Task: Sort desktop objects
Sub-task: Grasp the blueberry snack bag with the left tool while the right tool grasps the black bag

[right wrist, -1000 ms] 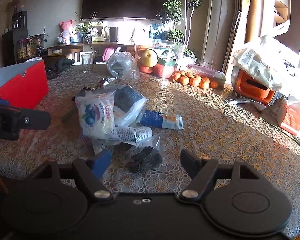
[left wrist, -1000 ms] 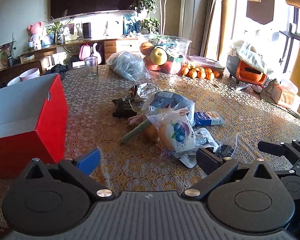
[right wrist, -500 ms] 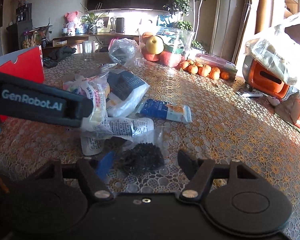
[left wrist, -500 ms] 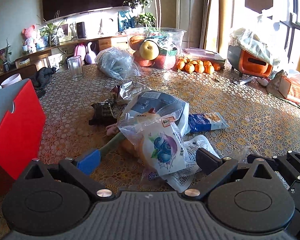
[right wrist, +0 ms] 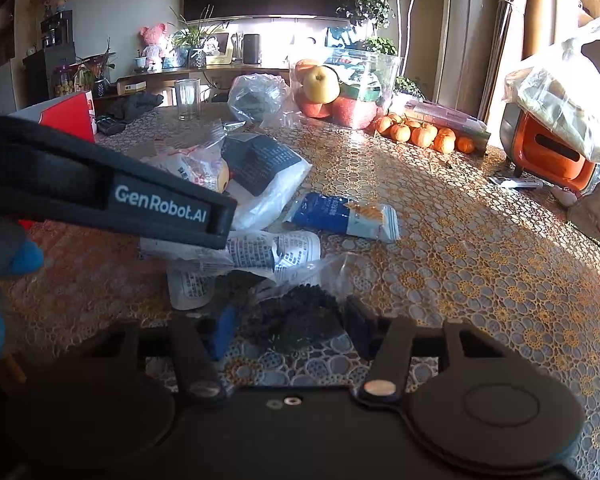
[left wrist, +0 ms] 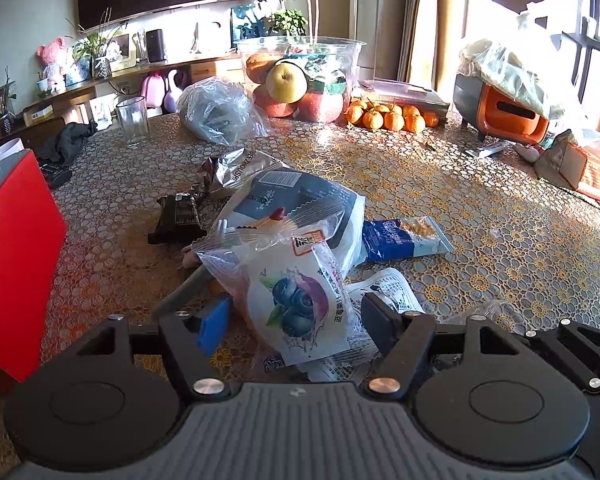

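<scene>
Between the parted fingers of the left gripper, gripping nothing, the blueberry snack bag is standing, long axis pointing away toward the pile. Beside it, the right gripper is straddling the dark-contents clear pouch on the table, jaws wide, unclosed; each gripper is nearest its own packet.

The left gripper is low and level, its fingers spread wide. The right gripper is low too, just right of the left, fingers likewise apart. In the right wrist view the left gripper's body crosses the left side.
</scene>
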Demonstrator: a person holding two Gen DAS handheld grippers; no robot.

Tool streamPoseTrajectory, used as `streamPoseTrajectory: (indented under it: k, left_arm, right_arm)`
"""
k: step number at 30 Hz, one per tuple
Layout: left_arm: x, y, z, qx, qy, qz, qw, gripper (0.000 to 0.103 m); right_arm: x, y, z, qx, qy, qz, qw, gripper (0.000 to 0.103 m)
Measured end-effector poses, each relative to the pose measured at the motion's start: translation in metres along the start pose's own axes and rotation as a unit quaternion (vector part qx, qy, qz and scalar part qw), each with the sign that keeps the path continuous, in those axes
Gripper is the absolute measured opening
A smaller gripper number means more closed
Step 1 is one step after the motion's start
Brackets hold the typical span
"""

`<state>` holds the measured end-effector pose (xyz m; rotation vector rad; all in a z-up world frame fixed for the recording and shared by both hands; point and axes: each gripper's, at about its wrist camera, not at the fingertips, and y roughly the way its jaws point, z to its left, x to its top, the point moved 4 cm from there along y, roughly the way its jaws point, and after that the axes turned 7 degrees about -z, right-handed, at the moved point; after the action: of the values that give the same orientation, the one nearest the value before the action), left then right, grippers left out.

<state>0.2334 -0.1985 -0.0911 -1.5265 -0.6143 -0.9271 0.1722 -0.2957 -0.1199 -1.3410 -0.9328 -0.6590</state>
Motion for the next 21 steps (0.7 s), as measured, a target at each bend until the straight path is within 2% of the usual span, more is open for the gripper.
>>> streamPoseTrajectory:
  k: [10,12,21]
  left_arm:
    - [0.0003,-0.0001,0.0017,0.007,-0.002,0.001,1.0,0.058]
    - [0.0003,-0.0006,0.002,0.002,-0.005,0.002,1.0,0.051]
    - [-0.0005,-0.008,0.004,-0.007,-0.011,0.003,0.9999,0.049]
  right_arm:
    - [0.0018,-0.0016,-0.0016,0.002,0.003,-0.002,1.0,0.044]
    - [0.0022,-0.0027,-0.0017,0.002,0.004,-0.002,1.0,0.044]
    - [0.008,-0.01,-0.0007,-0.006,0.003,-0.005,1.0,0.042]
